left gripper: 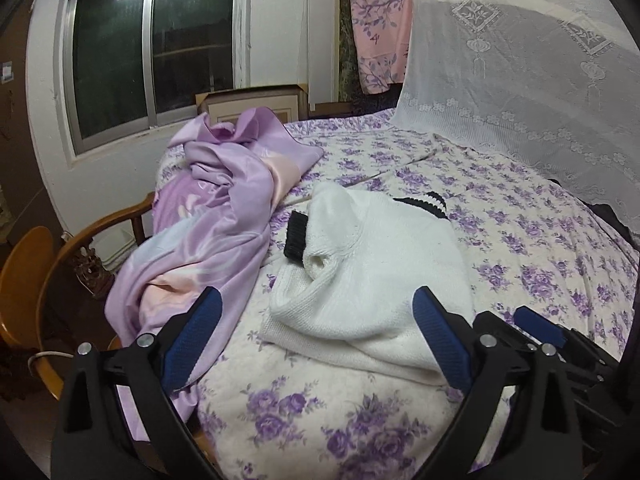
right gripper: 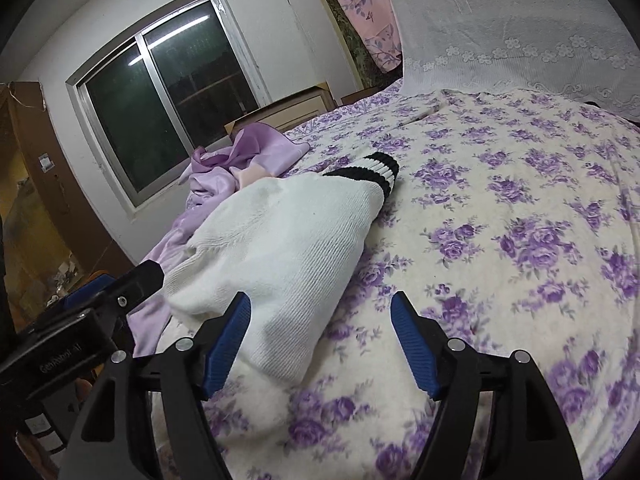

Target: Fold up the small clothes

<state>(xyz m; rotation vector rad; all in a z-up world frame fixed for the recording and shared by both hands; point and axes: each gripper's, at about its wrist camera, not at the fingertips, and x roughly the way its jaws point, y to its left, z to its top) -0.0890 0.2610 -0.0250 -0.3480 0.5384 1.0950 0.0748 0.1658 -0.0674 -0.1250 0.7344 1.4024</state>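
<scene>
A white knit sweater (left gripper: pixel 376 272) with black-and-white striped cuffs lies folded into a bundle on the floral bedspread (left gripper: pixel 520 220). In the right wrist view the same sweater (right gripper: pixel 288 248) stretches away, its striped cuff (right gripper: pixel 372 168) at the far end. My left gripper (left gripper: pixel 316 304) hovers over the sweater's near edge, jaws wide apart, nothing between the blue pads. My right gripper (right gripper: pixel 320 312) stands open just past the sweater's near right corner, the pads clear of the cloth. The right gripper's blue pad (left gripper: pixel 536 324) shows at the lower right of the left wrist view.
A crumpled lilac satin sheet (left gripper: pixel 208 232) lies along the bed's left side. A wooden chair (left gripper: pixel 52 264) stands beside the bed at left. A white lace net (left gripper: pixel 520 72) hangs at the right. A window (left gripper: pixel 148 48) is behind.
</scene>
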